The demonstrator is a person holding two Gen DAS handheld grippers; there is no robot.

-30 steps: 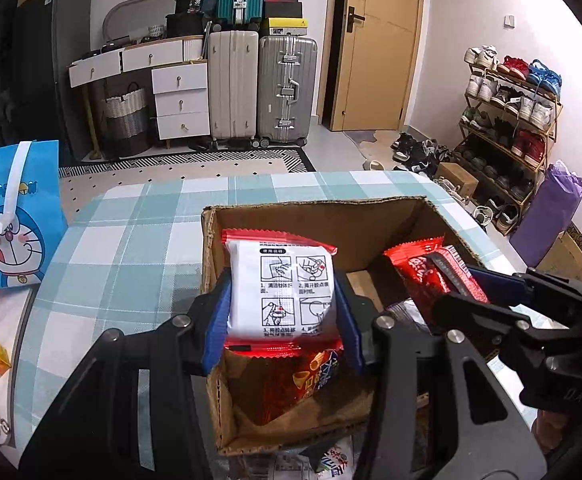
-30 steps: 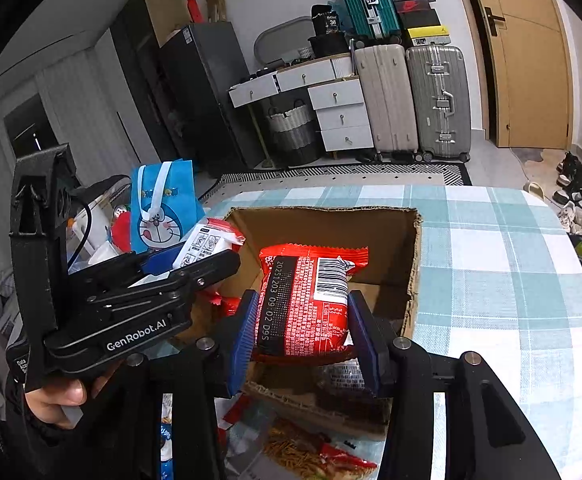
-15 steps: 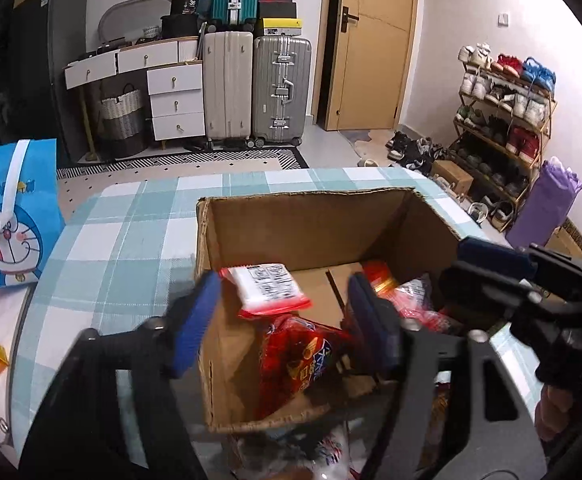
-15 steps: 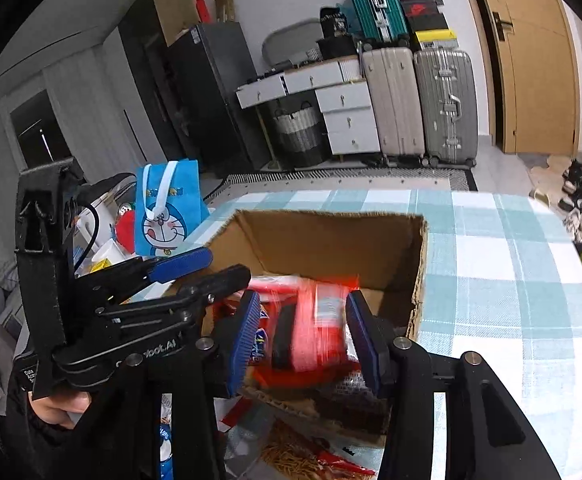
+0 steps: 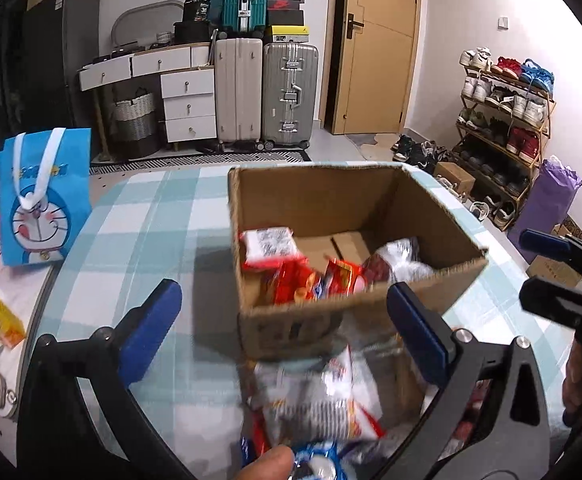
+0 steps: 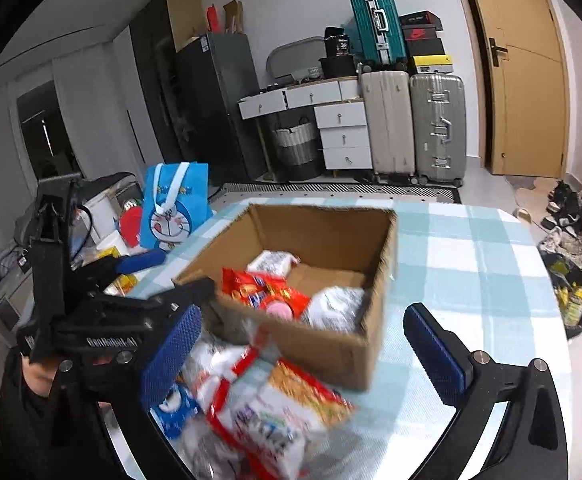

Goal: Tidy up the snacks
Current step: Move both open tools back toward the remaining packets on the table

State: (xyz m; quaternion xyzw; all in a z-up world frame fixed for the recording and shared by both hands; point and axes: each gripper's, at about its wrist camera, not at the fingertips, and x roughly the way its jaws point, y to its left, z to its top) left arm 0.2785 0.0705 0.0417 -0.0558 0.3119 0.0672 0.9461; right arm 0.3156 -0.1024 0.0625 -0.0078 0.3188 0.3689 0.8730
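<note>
box (image 5: 355, 204): matt brown corrugated cardboard
snack packs (image 6: 275, 412): glossy plastic film
tablecloth (image 6: 475, 248): checked cloth
finger pads (image 6: 171, 356): blue, textured, matt
bag (image 5: 43, 196): blue fabric

Both pkts now lying in box (image 5: 355, 312); left gripper (image 5: 283, 328) & right gripper (image 6: 303, 344) opening wide, backing toward lower frame.

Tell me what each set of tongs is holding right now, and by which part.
Nothing. Both the left tongs and the right tongs are open and empty, above the loose snack packets beside the brown cardboard box.
</note>
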